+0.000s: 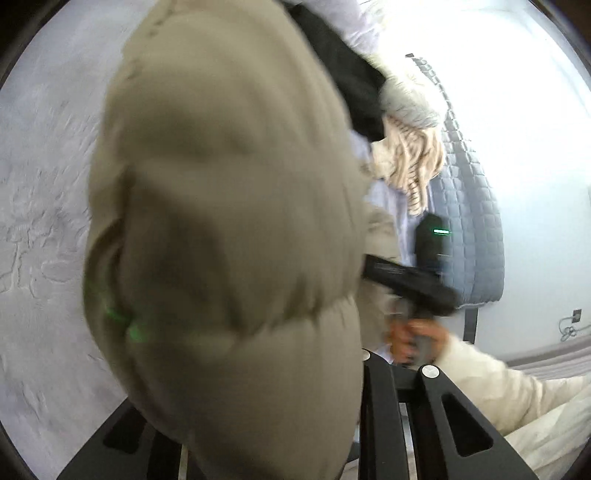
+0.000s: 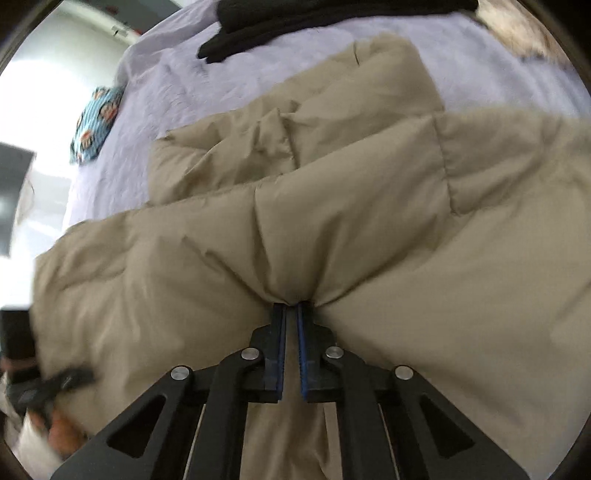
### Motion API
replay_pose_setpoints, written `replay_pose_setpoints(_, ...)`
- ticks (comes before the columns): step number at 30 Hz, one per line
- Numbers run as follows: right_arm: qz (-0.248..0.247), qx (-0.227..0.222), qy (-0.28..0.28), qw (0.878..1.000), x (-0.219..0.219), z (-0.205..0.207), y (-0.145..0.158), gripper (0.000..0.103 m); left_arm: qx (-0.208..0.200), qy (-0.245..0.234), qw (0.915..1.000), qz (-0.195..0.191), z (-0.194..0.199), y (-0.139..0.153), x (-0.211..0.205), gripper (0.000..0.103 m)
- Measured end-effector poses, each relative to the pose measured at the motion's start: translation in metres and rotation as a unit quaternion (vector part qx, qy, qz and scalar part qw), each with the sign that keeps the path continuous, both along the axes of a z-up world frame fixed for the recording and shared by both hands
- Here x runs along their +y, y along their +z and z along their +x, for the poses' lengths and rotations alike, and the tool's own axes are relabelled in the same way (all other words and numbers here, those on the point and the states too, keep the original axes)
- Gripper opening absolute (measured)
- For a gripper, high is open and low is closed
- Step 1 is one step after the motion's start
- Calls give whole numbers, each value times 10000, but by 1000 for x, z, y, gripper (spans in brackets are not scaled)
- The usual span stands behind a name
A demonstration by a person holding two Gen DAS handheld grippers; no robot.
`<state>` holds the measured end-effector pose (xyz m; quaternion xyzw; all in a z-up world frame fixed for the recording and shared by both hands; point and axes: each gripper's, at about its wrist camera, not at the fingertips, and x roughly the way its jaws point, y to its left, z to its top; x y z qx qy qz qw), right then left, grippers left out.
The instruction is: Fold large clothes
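A beige puffer jacket lies spread over the bed. In the left wrist view a raised fold of the jacket fills the picture and hides my left fingertips. Only the right finger arm shows, drawn in close, so the left jaws stand nearly together on the padding. From the right wrist view the left gripper is a blur at the jacket's lower left edge. My right gripper is shut on a pinch of jacket fabric, which puckers at its blue pads. That right gripper also shows from the left, held by a hand.
A pale lilac bedspread covers the bed. A black garment lies at the far side, with a cream striped knit and a grey quilted blanket near the bed's edge. A blue patterned cloth sits at the left edge.
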<state>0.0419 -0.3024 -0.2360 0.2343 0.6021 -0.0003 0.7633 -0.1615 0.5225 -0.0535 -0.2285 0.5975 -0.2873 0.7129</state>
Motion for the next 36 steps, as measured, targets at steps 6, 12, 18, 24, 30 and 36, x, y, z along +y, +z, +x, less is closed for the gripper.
replay_pose_setpoints(6,528,-52,-171,9984,-10,4,-23,2,-192,94,9988,445,-10,48,-80,25)
replay_pose_setpoints(12,948,-107,-234,9952,-18,5,-35,0,-416,-73,9887,1439,-17,61,-168,25)
replay_pose_setpoints(18,1367,82,-325,9900,-34,-1,-29,0,-504,-248,9798,1921,-17,60,-216,25)
replay_pose_setpoints(24,1087,-120,-389,9932,-77,-56,29,4,-437,-442,9727,2235,-17,51,-250,25)
replay_pose_setpoints(30,989,-310,-955,9900,-130,-131,57,4,-368,-803,9634,2532,-17,37,-314,29)
replay_pose_setpoints(36,1139,-274,-1273,9849,-159,-172,55,4,-43,-1457,9633,2256,-16,3,-369,57)
